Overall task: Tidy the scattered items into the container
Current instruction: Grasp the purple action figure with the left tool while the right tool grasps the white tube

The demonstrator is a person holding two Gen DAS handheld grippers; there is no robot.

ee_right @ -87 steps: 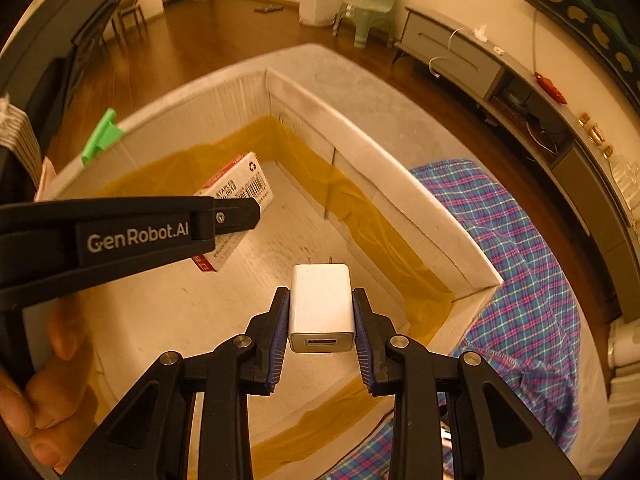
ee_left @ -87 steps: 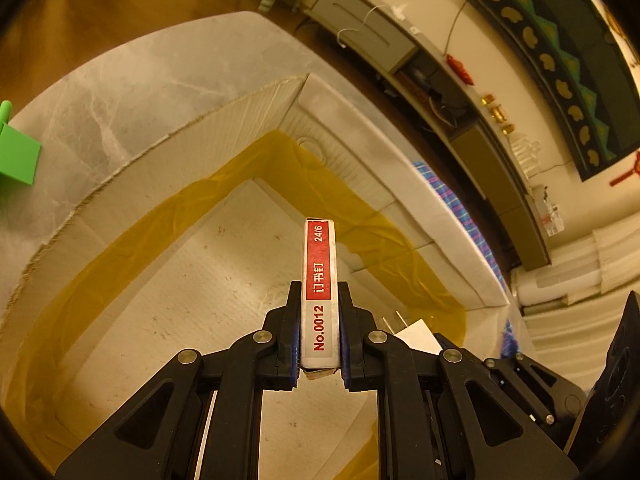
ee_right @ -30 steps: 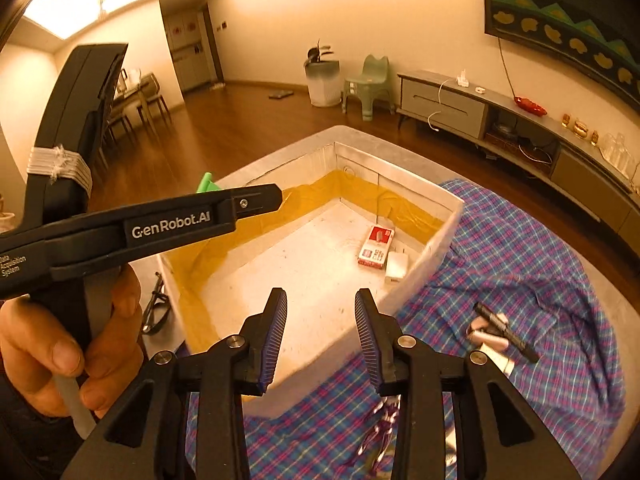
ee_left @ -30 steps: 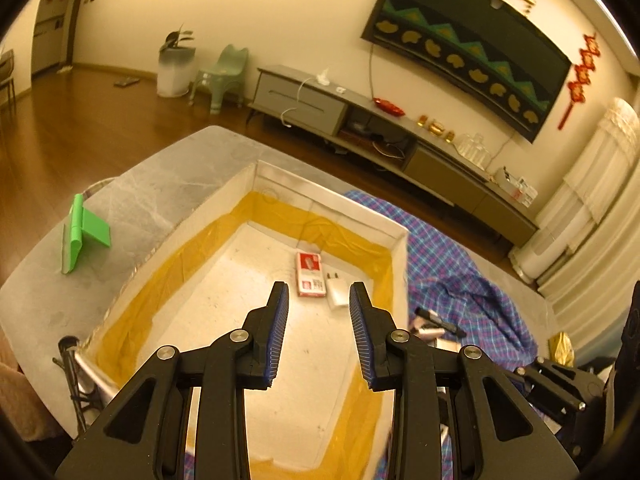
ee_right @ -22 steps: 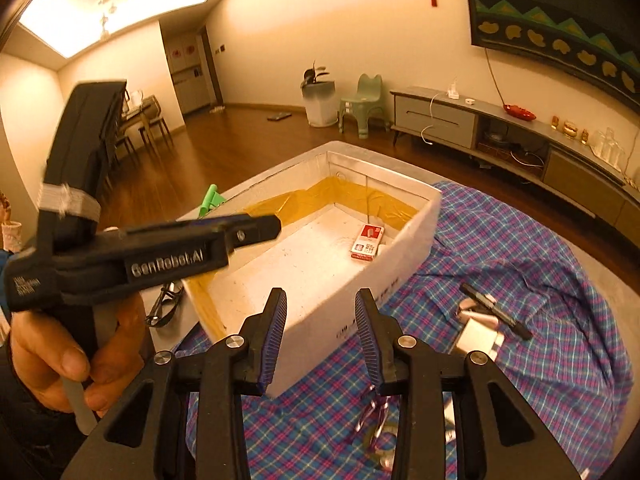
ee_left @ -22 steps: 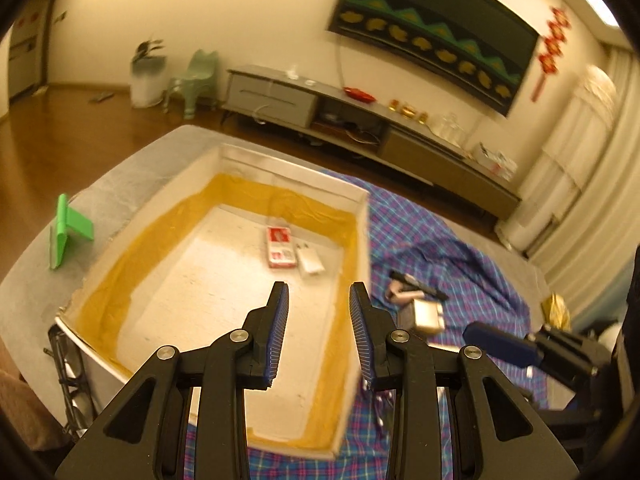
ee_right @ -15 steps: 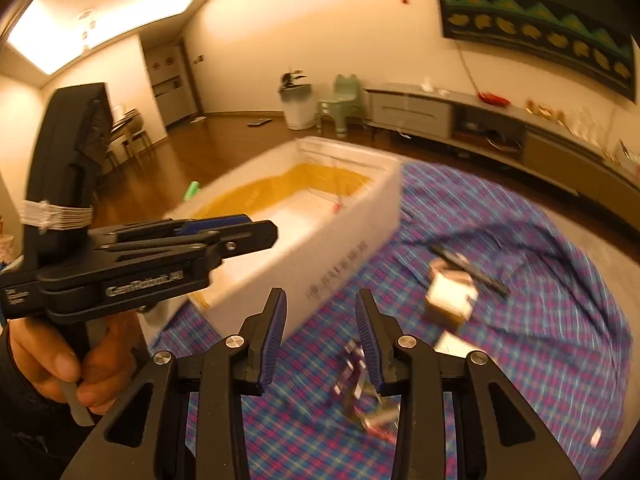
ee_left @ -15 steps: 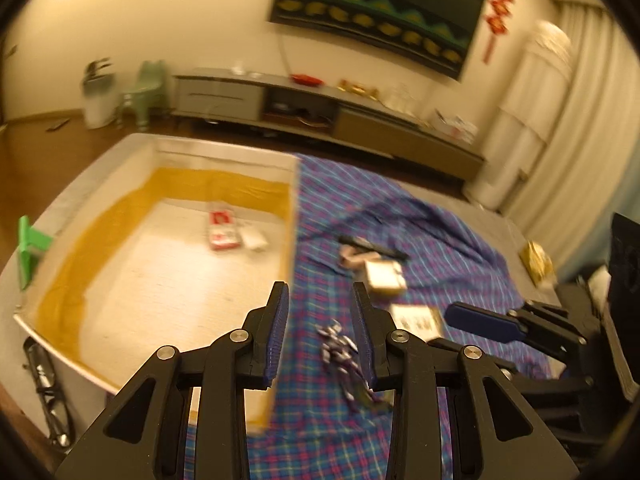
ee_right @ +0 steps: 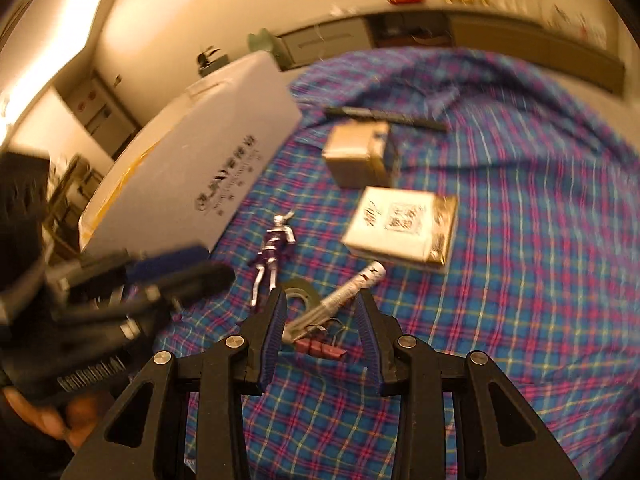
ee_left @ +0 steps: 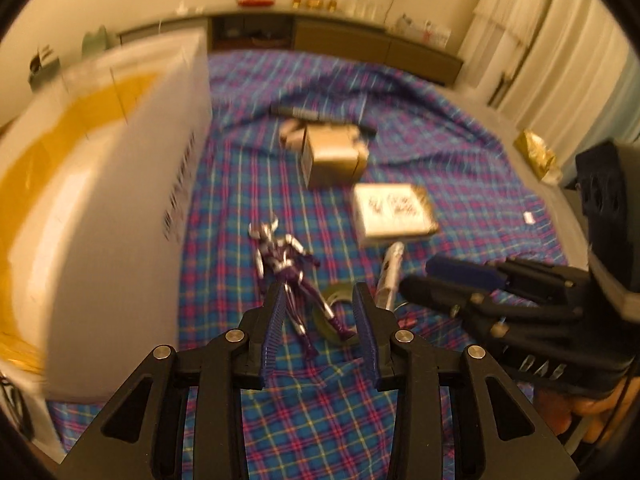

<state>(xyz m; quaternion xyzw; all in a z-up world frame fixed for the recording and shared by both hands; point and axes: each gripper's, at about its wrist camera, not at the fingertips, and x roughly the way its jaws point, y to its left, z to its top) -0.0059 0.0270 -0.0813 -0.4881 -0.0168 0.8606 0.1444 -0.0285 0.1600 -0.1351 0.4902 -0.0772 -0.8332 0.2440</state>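
Left tool (ee_left: 318,330) spread wide, jaws just opening, above the toy figure (ee_left: 286,268) lying on the plaid cloth (ee_left: 340,420). Right tool (ee_right: 320,330) spread too, empty, over a silver tube (ee_right: 344,294). Looks light, stiff, thin-legged; best pinched at the body. Farther off, the white box (ee_left: 132,216).

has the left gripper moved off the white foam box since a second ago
Yes. The left gripper has swung right from over the white foam box to above the purple-and-silver toy figure on the plaid cloth.

blue-pink plaid cloth (ee_left: 248,168), purple-silver figure (ee_left: 286,266)
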